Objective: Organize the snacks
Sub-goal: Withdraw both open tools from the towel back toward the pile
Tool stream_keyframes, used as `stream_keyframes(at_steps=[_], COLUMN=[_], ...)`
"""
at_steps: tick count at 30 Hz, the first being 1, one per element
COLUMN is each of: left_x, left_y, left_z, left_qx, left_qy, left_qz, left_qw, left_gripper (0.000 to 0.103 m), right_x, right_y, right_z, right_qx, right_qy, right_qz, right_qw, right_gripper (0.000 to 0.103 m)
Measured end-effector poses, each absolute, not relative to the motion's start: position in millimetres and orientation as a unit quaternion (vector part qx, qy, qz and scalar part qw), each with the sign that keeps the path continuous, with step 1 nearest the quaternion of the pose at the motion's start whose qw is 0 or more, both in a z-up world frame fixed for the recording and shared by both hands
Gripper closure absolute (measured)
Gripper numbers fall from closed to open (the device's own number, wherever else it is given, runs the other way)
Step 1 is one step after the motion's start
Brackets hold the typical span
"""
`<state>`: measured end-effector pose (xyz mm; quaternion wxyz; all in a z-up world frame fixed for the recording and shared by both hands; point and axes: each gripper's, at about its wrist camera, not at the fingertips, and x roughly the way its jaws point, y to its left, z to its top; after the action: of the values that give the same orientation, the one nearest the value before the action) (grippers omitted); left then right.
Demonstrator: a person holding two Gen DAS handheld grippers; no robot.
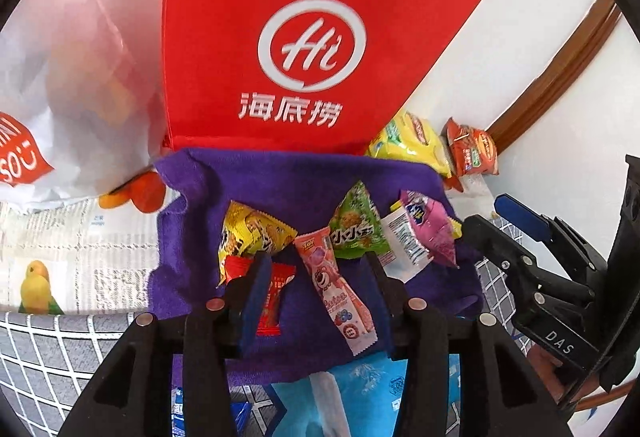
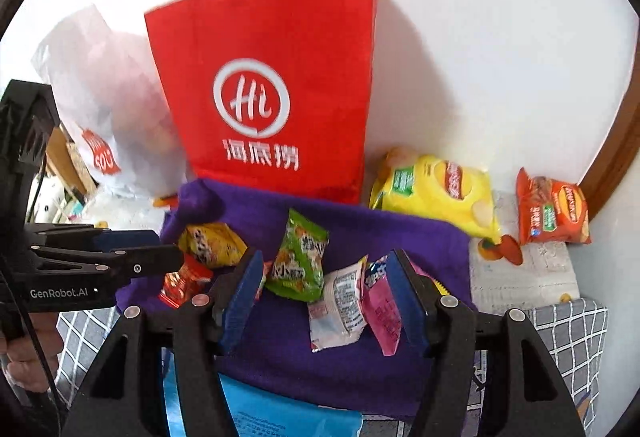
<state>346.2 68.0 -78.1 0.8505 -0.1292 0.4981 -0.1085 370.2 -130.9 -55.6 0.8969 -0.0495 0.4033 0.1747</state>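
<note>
Several small snack packets lie on a purple cloth. My left gripper hangs open above it. A pink bear packet lies loose between its fingers, a red candy sits by the left pad, and a yellow packet lies just beyond. My right gripper is open over a green packet, a white packet and a pink-purple packet; none is pinched. Each gripper shows at the edge of the other's view: the right gripper and the left gripper.
A red paper bag with a white logo stands behind the cloth against the wall, with a white plastic bag to its left. A yellow chips bag and an orange one lie at the right. Newspaper, a blue pack and a checked cover surround the cloth.
</note>
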Motion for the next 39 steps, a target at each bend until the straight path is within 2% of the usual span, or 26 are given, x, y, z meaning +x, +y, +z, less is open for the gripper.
stream_keyframes(at_steps=[9, 21, 30, 39], left_x=[333.5, 284.3, 240.2, 201.3], left_y=[64.1, 70.4, 83.4, 108.0], left_z=[-55.4, -7.7, -15.1, -42.2], left_qx=[-0.120, -0.112, -0.121, -0.133], left_qy=[0.485, 0.444, 0.451, 0.468], left_qz=[-0.116, -0.122, -0.111, -0.078], left_qw=[0.858, 0.880, 0.877, 0.870], left_gripper=[0.057, 0.055, 0.055, 0.055], right_x=[330.1, 263.1, 226.4, 192.9], right_y=[-140.1, -168.2, -176.0, -165.5], right_z=[-33.3, -25.3, -46.6, -70.9], right_qx=[-0.045, -0.028, 0.007, -0.005], right_qy=[0.386, 0.403, 0.437, 0.460], right_qz=[0.166, 0.150, 0.149, 0.161], right_qw=[0.906, 0.902, 0.887, 0.873], right_gripper=[0.040, 0.039, 0.039, 0.039])
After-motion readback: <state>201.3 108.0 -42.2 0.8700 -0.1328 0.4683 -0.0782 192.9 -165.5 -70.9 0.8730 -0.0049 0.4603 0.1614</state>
